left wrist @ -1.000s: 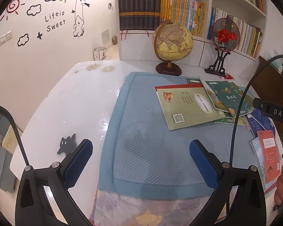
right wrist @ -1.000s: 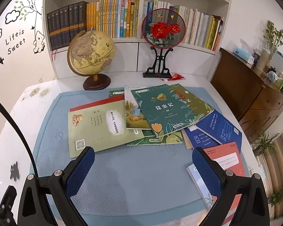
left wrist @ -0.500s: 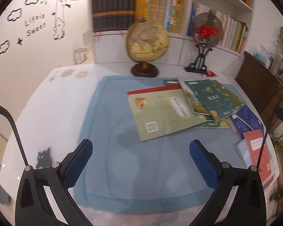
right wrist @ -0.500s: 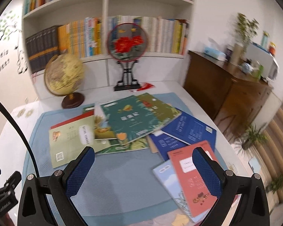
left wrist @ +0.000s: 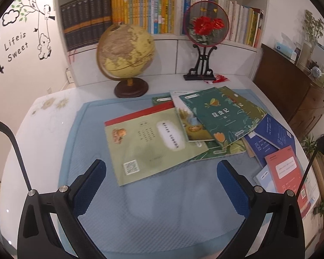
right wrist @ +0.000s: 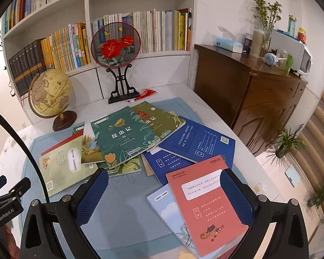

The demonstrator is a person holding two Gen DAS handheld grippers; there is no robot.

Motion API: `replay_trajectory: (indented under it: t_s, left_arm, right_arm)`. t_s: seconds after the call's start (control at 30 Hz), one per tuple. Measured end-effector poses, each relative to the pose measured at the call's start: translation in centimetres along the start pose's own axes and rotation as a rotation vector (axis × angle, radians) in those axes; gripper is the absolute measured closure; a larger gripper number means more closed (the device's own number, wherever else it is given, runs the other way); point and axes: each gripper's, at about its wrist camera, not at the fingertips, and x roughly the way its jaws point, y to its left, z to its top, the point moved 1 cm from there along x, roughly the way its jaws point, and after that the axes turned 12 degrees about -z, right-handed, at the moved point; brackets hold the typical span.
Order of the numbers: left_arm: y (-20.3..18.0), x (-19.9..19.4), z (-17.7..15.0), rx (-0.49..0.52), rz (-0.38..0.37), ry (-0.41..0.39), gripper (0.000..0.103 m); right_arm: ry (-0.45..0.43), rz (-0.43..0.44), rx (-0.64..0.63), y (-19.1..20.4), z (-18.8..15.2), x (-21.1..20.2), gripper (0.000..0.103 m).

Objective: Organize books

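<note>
White bookshelf (right wrist: pixel 140 6), brown cabinet (right wrist: pixel 259 99)

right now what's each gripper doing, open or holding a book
left gripper: open, holding nothing
right gripper: open, holding nothing, above the red book

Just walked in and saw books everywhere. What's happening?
A person is holding two tongs over a blue mat strewn with overlapping books. The left tongs and the right tongs are both open and empty. The right ones hover over the red book; nothing is stacked yet.
</note>
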Motion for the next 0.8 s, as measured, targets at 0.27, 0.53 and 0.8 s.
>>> replay_trajectory:
  t_s: [0.27, 0.53, 0.8]
  left_arm:
    - [-2.5, 2.8, 1.1, 0.011, -0.003, 0.035, 0.001]
    - [-3.4, 5.7, 2.0, -0.01, 0.02, 0.074, 0.001]
    - [-3.6, 8.6, 2.9, -0.037, 0.043, 0.105, 0.001]
  right_arm:
    - [0.032, 0.041, -0.028, -0.3, 1.7, 3.6, 0.0]
    - [0.077, 0.076, -0.063, -0.1, 3.1, 7.7, 0.0]
    - [0.12, 0.106, -0.11, 0.5, 4.3, 12.0, 0.0]
